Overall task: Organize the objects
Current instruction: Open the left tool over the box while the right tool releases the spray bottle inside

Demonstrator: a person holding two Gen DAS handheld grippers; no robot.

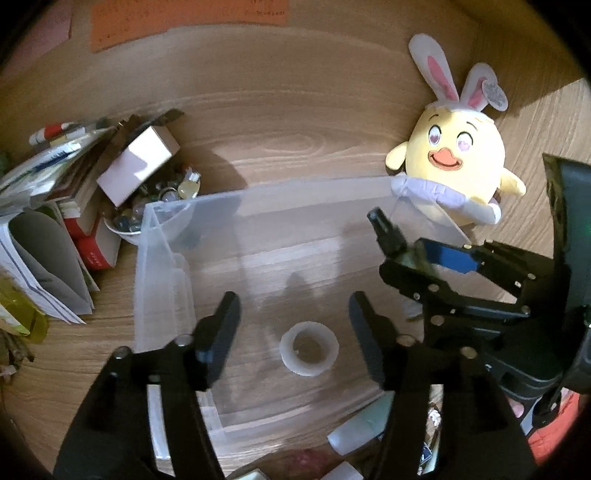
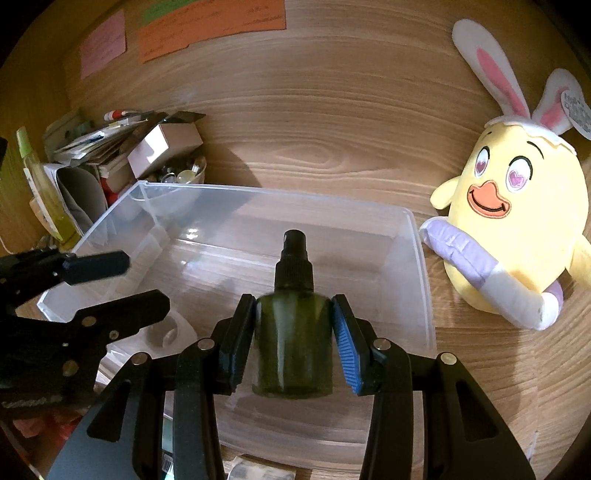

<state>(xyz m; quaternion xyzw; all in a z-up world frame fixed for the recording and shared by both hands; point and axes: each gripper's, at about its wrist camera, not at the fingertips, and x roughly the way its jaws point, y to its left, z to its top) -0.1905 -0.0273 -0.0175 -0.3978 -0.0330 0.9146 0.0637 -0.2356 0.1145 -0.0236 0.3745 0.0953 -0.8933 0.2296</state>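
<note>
A clear plastic bin [image 1: 162, 266] [image 2: 421, 266] stands on the wooden desk. A roll of clear tape [image 1: 309, 348] lies on its floor; it also shows in the right wrist view [image 2: 173, 332]. My left gripper [image 1: 295, 332] is open and empty above the tape. My right gripper [image 2: 293, 332] is shut on a dark green spray bottle [image 2: 291, 347] with a black pump top, held over the bin. The right gripper [image 1: 410, 254] shows at the bin's right side in the left wrist view, and the left gripper [image 2: 125, 288] at the left in the right wrist view.
A yellow plush chick with bunny ears [image 1: 454, 155] [image 2: 517, 229] leans by the bin's right side. A stack of books and papers [image 1: 48, 221], a small box [image 1: 136, 162] [image 2: 162, 147] and a bowl of marbles [image 1: 129, 221] sit at the left. Sticky notes [image 2: 210, 26] hang on the back wall.
</note>
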